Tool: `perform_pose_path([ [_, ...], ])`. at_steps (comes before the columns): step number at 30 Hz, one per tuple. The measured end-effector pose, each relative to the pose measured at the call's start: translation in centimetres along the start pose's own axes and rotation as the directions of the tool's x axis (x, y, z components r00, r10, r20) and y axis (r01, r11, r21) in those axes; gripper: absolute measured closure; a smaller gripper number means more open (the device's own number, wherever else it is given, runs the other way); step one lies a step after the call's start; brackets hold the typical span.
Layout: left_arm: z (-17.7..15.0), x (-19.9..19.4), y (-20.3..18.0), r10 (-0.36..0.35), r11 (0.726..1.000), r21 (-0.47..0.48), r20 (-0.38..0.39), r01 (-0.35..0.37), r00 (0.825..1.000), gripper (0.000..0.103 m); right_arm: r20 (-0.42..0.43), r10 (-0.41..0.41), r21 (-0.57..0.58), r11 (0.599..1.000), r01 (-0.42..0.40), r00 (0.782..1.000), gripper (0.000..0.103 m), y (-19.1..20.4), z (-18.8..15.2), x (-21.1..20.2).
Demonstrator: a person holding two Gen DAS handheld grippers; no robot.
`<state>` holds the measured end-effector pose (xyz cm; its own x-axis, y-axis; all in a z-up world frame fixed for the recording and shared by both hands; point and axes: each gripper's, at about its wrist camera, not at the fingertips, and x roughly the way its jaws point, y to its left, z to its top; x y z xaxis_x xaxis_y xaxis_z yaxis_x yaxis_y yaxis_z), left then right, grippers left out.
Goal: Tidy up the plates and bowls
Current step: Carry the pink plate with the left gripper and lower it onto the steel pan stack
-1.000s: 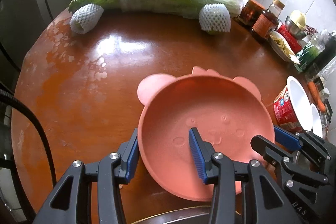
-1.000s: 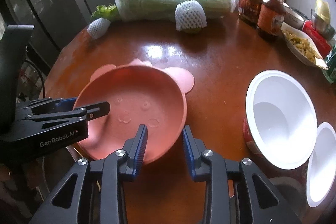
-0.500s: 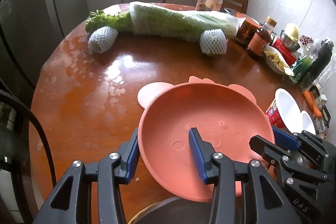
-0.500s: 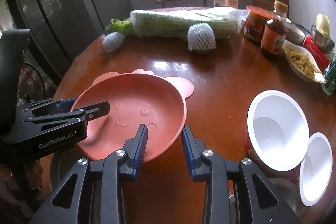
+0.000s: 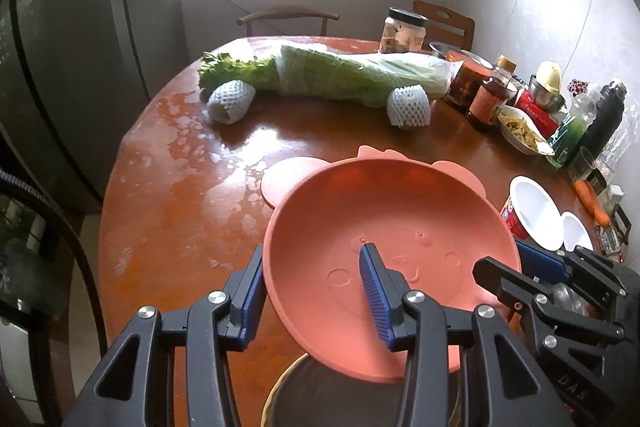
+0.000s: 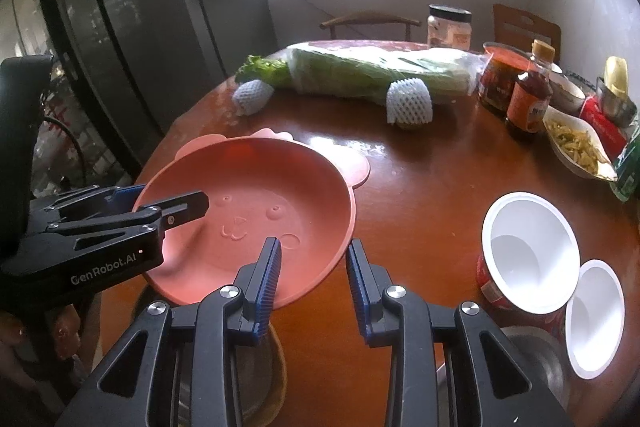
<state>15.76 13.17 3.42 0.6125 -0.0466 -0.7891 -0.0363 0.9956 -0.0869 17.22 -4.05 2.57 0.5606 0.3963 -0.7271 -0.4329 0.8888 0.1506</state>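
Both wrist views look steeply down, sharing the pink bowl closely.

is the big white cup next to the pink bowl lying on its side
No, the white cup stands upright on the table, open mouth up, to the right of the pink bowl.

Round wooden table, glossy brown top with pale smears at 9 o'clock. At 12 o'clock: wrapped cabbage, two foam-netted fruits just beside it. At 2 o'clock: jars and sauce bottle. At 4 o'clock: two white paper cups, touching.
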Motion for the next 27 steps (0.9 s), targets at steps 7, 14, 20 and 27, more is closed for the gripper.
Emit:
perform_pose_path([
  [7, -1.1, -2.8, 0.2, 0.007, 1.0, 0.005, 0.056, -0.007, 0.998, 0.058, 0.052, 0.01, -0.014, 1.0, -0.009, 0.999, 0.069, 1.2, -0.5, -2.0],
  [14, -2.4, -4.7, -0.2, 0.017, 1.0, 0.014, 0.088, -0.018, 0.996, 0.057, 0.081, 0.007, -0.027, 1.0, -0.005, 0.997, 0.069, 2.0, -1.6, -3.3],
  [20, -3.0, -5.9, -0.5, 0.028, 0.999, 0.017, 0.109, -0.03, 0.994, 0.057, 0.099, 0.011, -0.036, 0.999, -0.007, 0.995, 0.069, 2.3, -2.2, -4.5],
  [27, -3.7, -6.5, -0.8, 0.034, 0.999, 0.019, 0.117, -0.037, 0.993, 0.057, 0.117, 0.017, -0.041, 0.999, -0.012, 0.993, 0.069, 2.6, -2.9, -5.3],
])
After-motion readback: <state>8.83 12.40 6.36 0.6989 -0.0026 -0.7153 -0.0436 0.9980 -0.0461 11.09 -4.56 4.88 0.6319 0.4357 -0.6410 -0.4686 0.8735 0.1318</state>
